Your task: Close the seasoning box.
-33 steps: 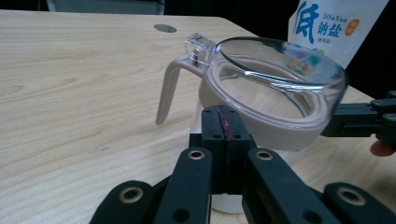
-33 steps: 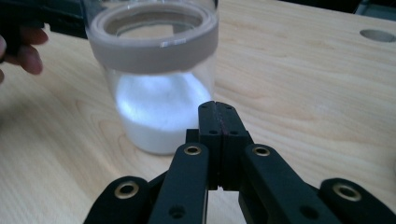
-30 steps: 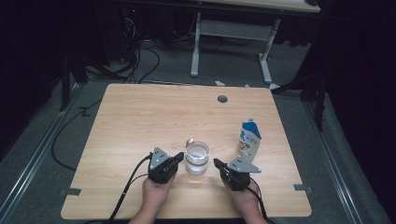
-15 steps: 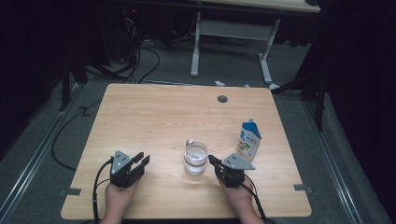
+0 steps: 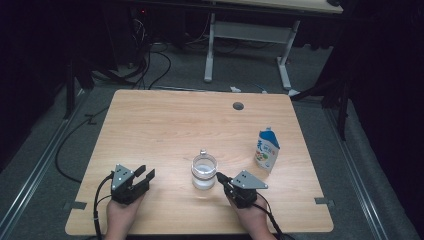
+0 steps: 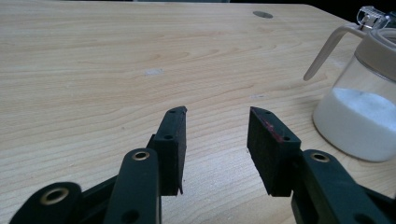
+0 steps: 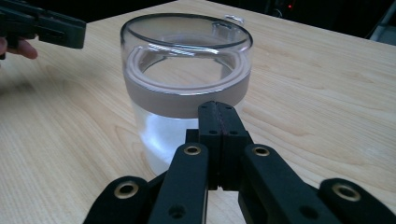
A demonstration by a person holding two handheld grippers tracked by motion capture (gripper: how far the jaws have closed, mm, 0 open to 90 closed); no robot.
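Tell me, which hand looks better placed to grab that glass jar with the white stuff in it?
Probably the right. The right gripper sits right up against the jar, though its jaws are shut and would need to open first. The left gripper is open but stands well off to the side.

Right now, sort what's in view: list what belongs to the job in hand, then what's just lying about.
Likely in the job:
glass jar of white powder
left claw, open
right claw, shut, empty, at the jar

Lying about:
milk carton
cable hole
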